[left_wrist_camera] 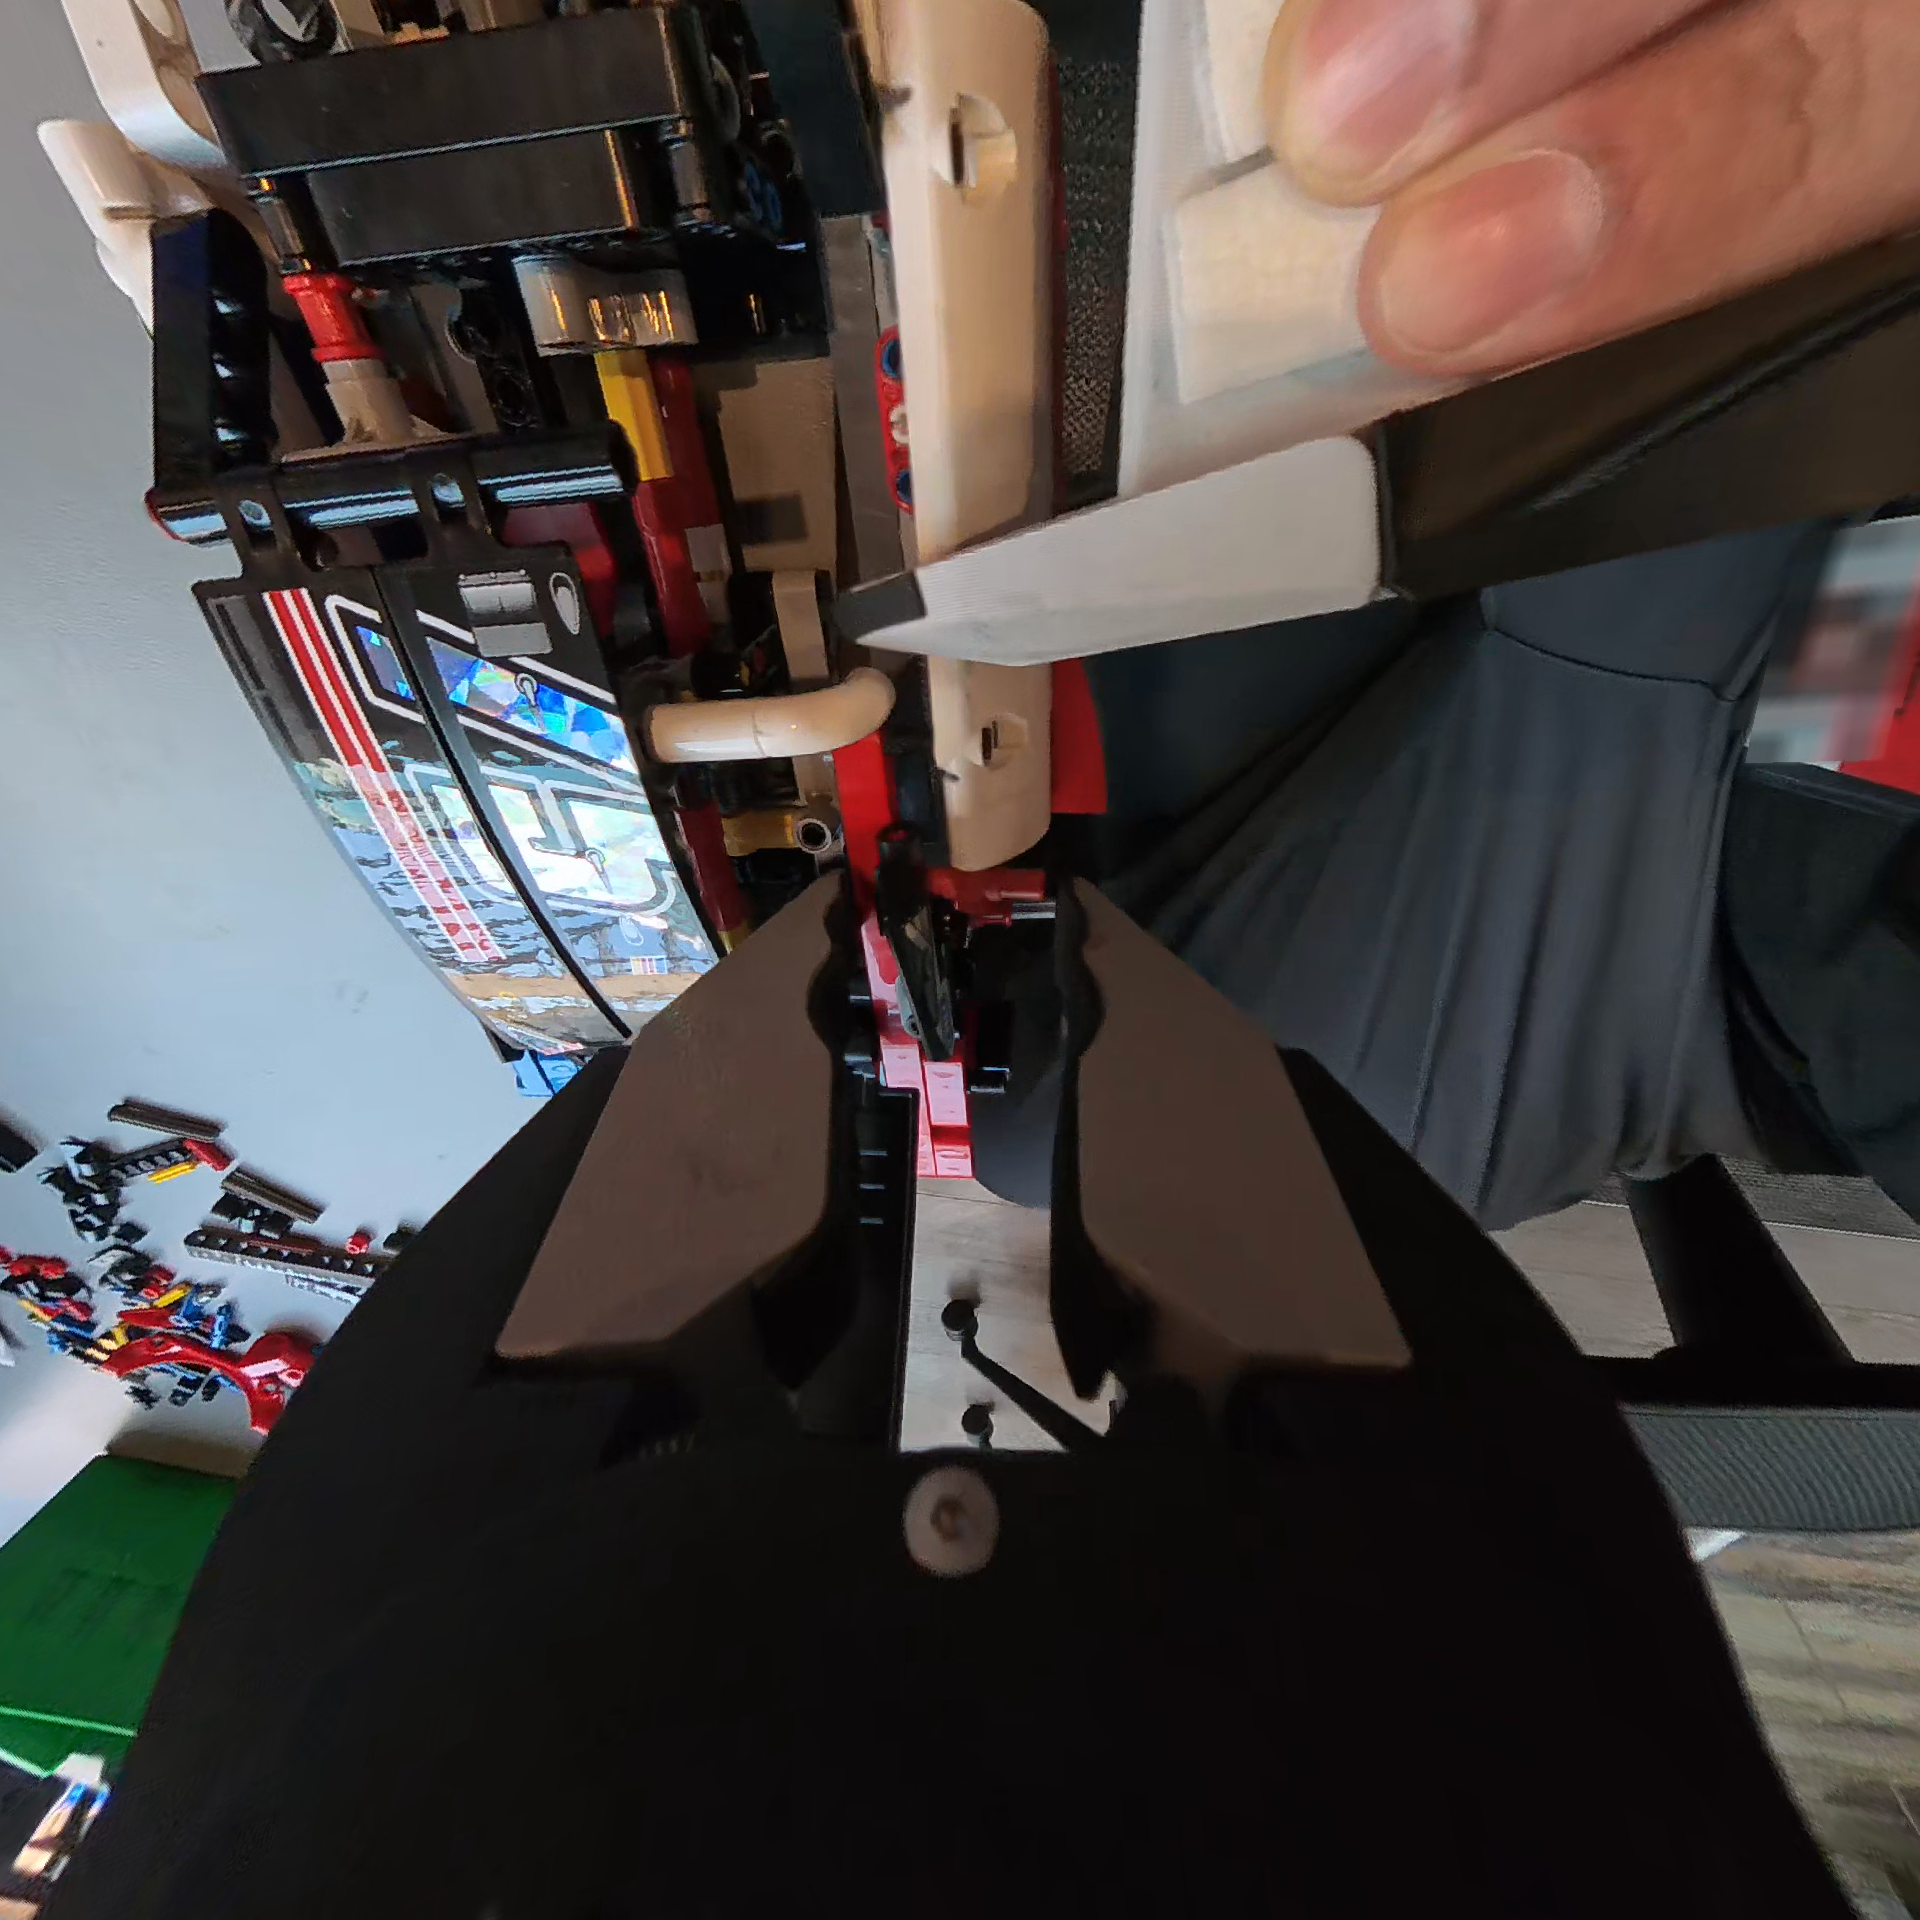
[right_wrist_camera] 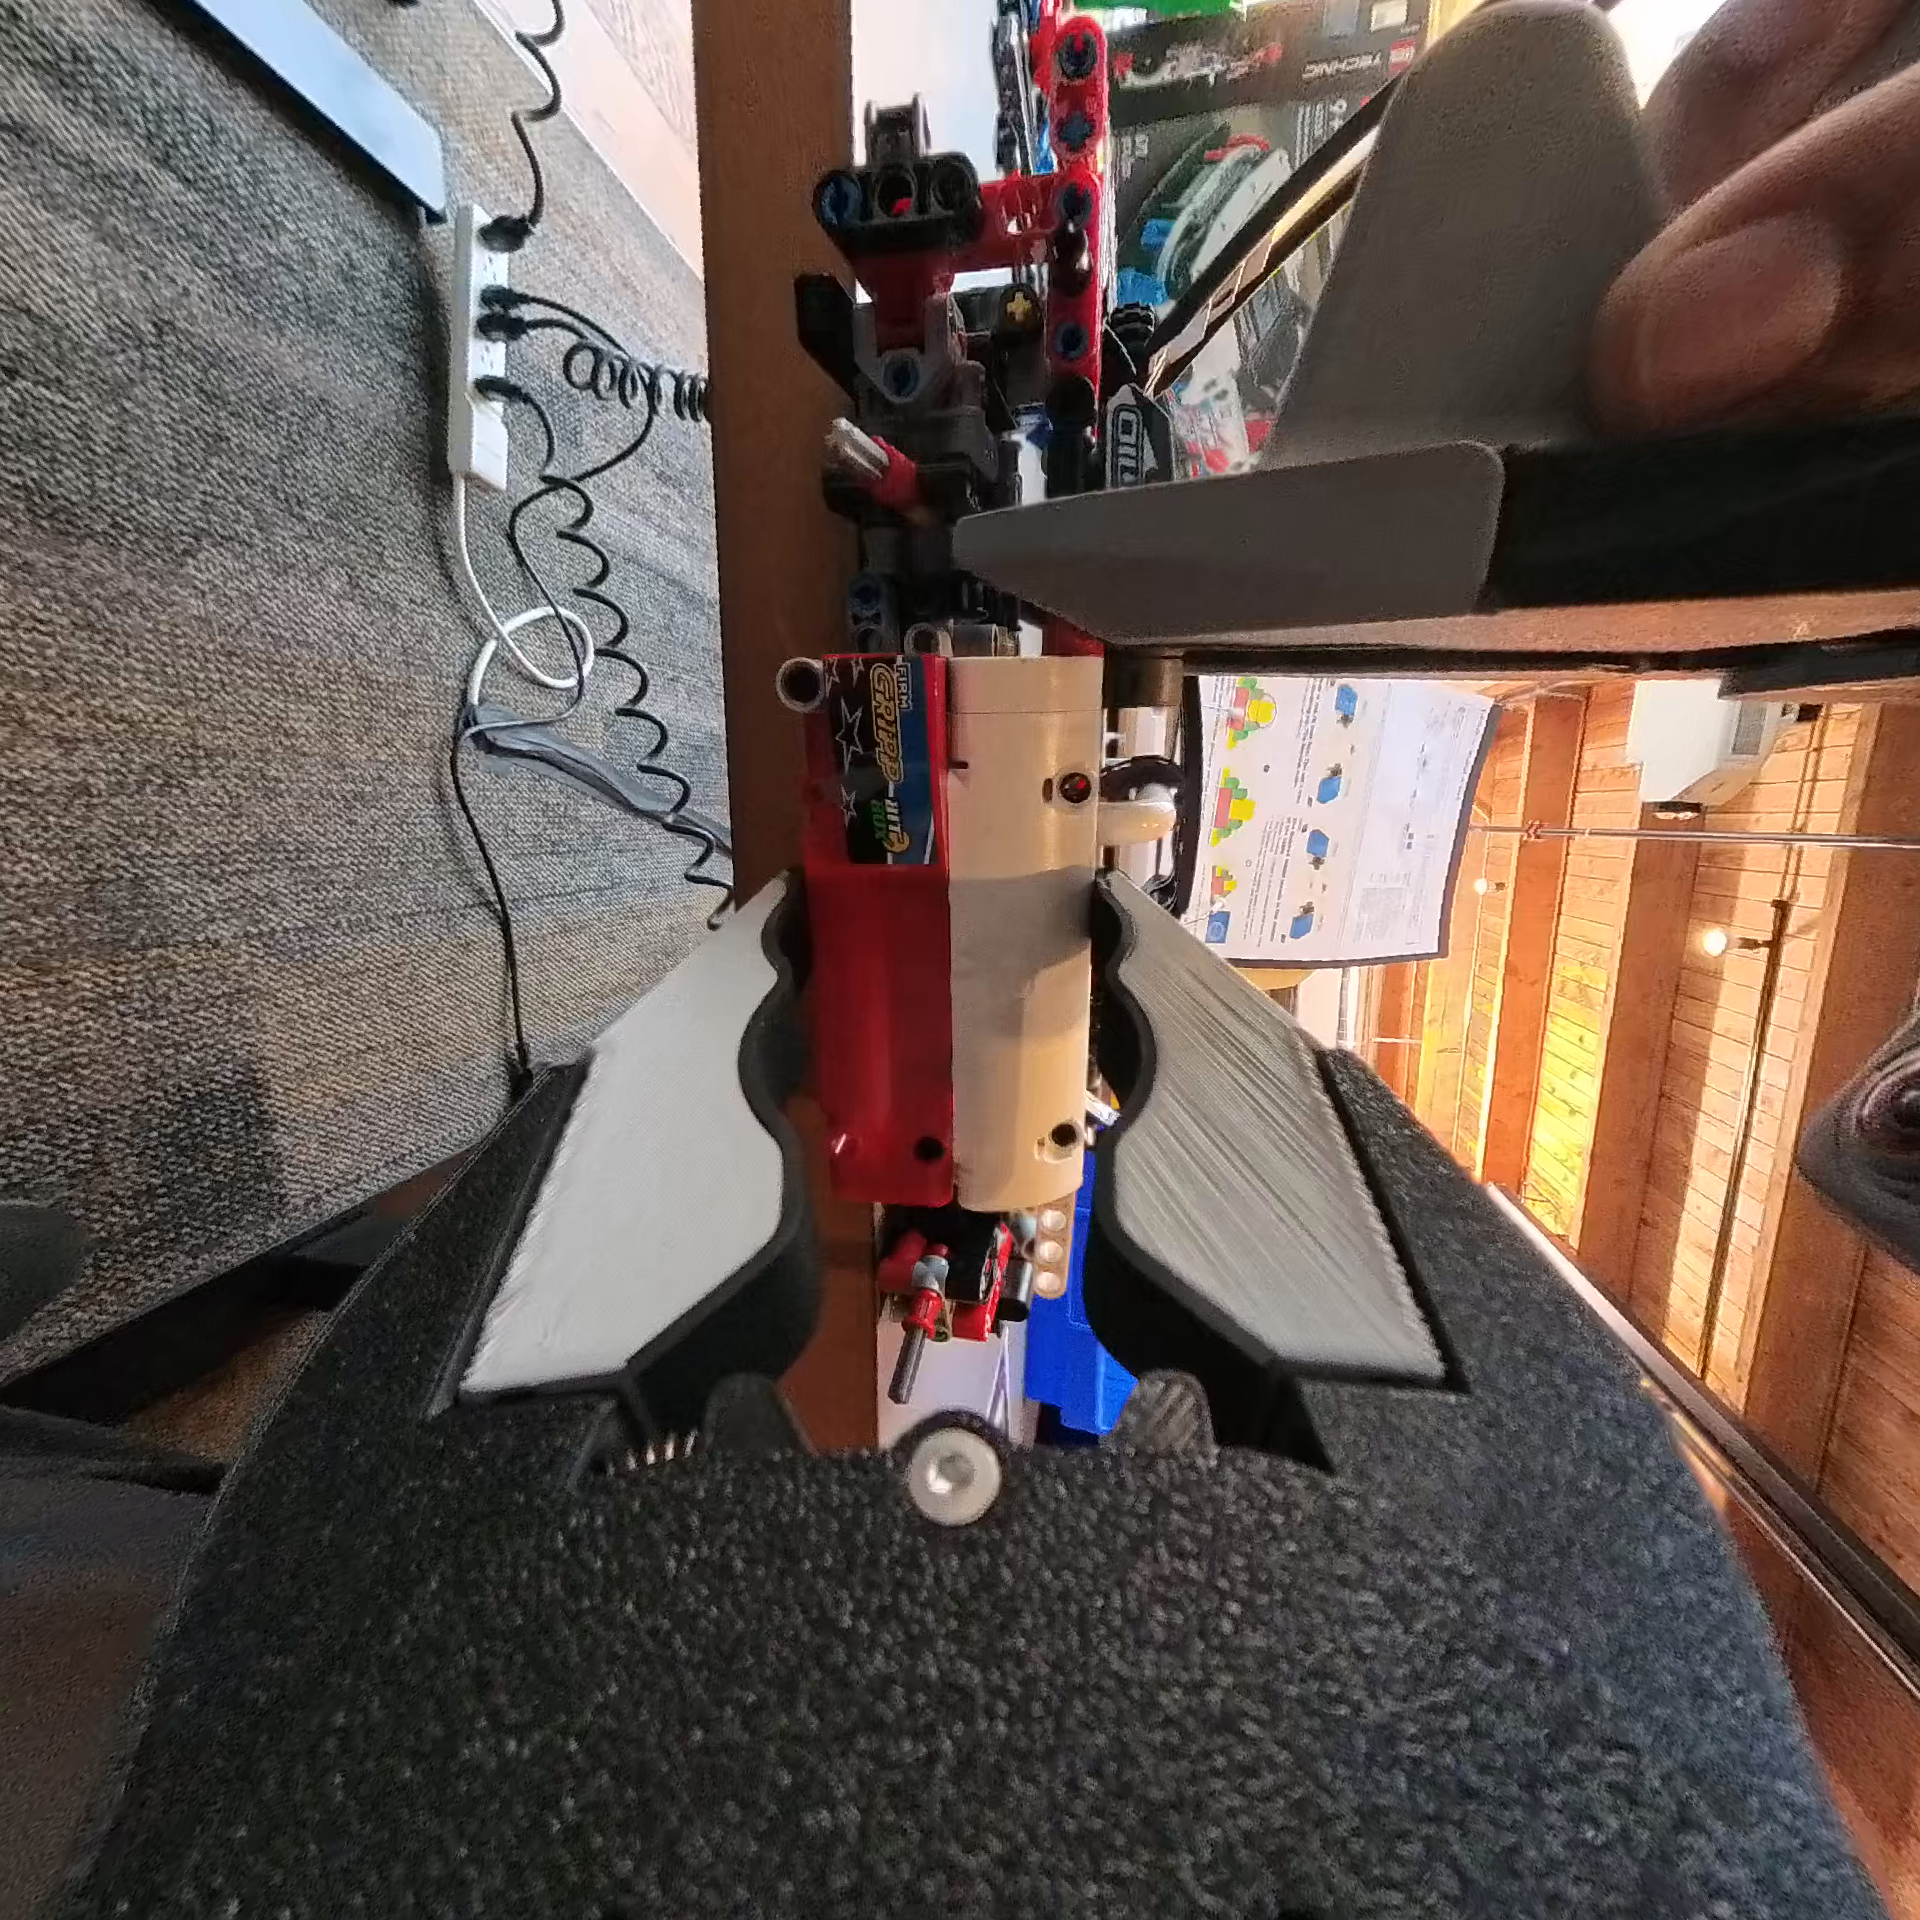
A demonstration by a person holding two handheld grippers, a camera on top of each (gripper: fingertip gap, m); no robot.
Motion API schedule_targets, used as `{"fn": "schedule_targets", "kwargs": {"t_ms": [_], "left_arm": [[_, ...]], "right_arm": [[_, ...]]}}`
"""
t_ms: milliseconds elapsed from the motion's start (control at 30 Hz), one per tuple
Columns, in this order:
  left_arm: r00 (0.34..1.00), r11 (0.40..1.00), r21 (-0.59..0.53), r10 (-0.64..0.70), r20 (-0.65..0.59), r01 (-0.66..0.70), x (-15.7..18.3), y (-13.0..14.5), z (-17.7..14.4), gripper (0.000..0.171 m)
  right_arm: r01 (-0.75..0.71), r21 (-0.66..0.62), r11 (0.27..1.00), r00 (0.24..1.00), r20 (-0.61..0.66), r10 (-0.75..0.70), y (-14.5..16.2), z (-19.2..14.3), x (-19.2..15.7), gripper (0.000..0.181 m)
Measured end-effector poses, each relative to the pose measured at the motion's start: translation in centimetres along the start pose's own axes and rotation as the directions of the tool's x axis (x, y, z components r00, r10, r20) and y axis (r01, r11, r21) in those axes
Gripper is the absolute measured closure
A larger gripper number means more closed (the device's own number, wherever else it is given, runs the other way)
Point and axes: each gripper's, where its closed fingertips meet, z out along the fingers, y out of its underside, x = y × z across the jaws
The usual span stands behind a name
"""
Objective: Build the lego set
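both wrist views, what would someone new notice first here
The half-built lego car fills the left wrist view, turned on its side, its black panels with shiny stickers standing out at centre left. In the right wrist view the right hand-held gripper clamps the car's red and cream body panels between its fingers. Loose lego pieces lie scattered on the white table at the left wrist view's lower left.

Lighting: bright, even daylight; glare on the glossy lego panel (left_wrist_camera: 457, 790) left of the left claw (left_wrist_camera: 951, 935). Fisheye bending at edges. Fingers (left_wrist_camera: 1538, 177) above blurred.
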Motion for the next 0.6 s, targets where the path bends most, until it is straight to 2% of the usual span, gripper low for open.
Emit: {"fn": "schedule_targets", "kwargs": {"t_ms": [333,600], "left_arm": [[0.999,0.995,0.100,0.001,-0.038,0.003,0.0,-0.1,-0.7,0.134],[0.999,0.990,0.137,0.040,0.023,-0.043,0.1,-0.4,-0.9,0.131]], "right_arm": [[0.051,0.004,0.999,0.999,0.014,-0.051,0.1,0.0,-0.5,0.127],[0.064,0.000,0.998,0.998,0.000,-0.064,0.4,-0.4,0.3,0.128]]}}
